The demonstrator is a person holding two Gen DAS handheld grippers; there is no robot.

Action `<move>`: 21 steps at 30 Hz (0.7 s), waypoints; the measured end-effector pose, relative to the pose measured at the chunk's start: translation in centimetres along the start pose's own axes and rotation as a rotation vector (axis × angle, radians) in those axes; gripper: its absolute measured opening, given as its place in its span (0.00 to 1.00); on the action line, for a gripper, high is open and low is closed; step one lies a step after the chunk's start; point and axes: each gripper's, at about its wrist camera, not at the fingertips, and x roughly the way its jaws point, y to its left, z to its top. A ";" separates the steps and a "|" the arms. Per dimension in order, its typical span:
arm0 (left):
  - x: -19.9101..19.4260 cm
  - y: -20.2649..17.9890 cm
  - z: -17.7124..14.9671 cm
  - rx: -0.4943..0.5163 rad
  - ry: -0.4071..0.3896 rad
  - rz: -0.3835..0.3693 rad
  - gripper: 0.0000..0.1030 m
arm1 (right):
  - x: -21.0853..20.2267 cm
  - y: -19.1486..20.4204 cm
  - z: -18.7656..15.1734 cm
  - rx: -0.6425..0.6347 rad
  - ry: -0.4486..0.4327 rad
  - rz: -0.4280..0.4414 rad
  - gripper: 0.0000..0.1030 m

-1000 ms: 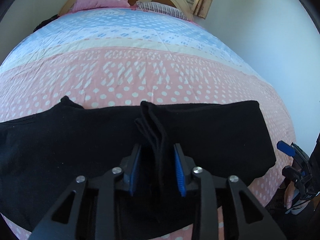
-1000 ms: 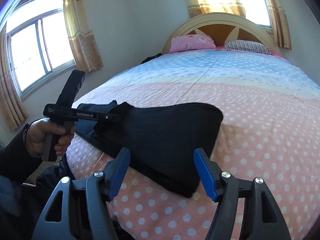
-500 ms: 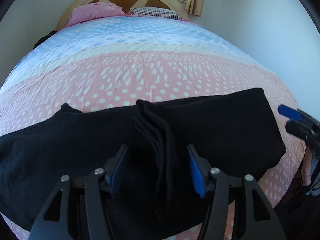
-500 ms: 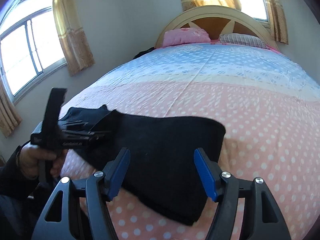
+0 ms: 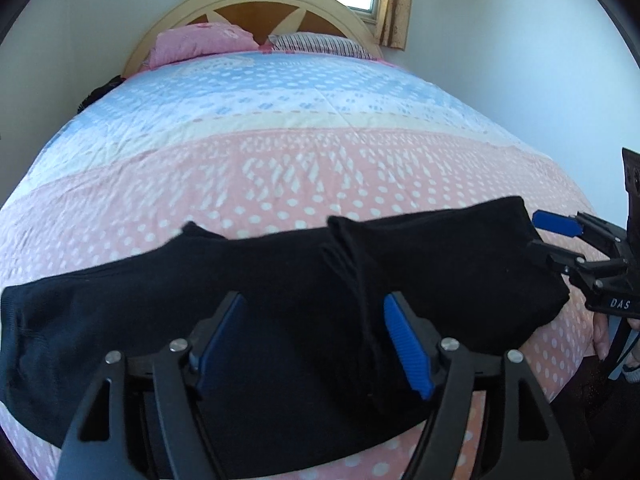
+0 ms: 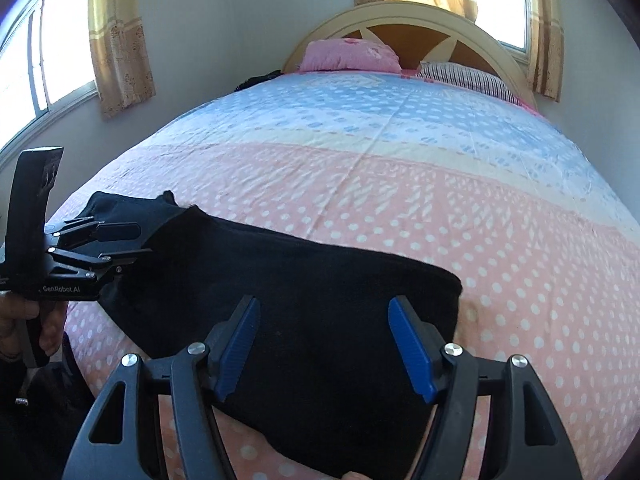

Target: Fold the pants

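Observation:
Black pants point(image 5: 280, 292) lie across the near end of the bed, with a folded-over layer on their right part point(image 5: 452, 264). My left gripper point(image 5: 316, 336) is open above the middle of the pants, near the fold's edge, holding nothing. My right gripper point(image 6: 324, 344) is open over the right end of the pants point(image 6: 320, 304), empty. It also shows at the right edge of the left wrist view point(image 5: 560, 240). The left gripper shows at the left in the right wrist view point(image 6: 120, 244).
The bed point(image 5: 304, 152) has a pink and blue dotted cover. A pink pillow point(image 5: 200, 44) and a striped pillow point(image 5: 316, 44) lie at the wooden headboard point(image 5: 256, 4). Curtained windows point(image 6: 52, 56) line the walls. A dark item point(image 6: 260, 78) lies at the bed's far left.
My left gripper opened, let go of the fold of black cloth, and drew back. My right gripper moved in over the right end of the pants.

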 end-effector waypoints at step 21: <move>-4.5 22.6 -6.8 -0.338 0.025 0.450 0.80 | 4.8 12.9 -0.6 -0.216 0.057 0.323 0.64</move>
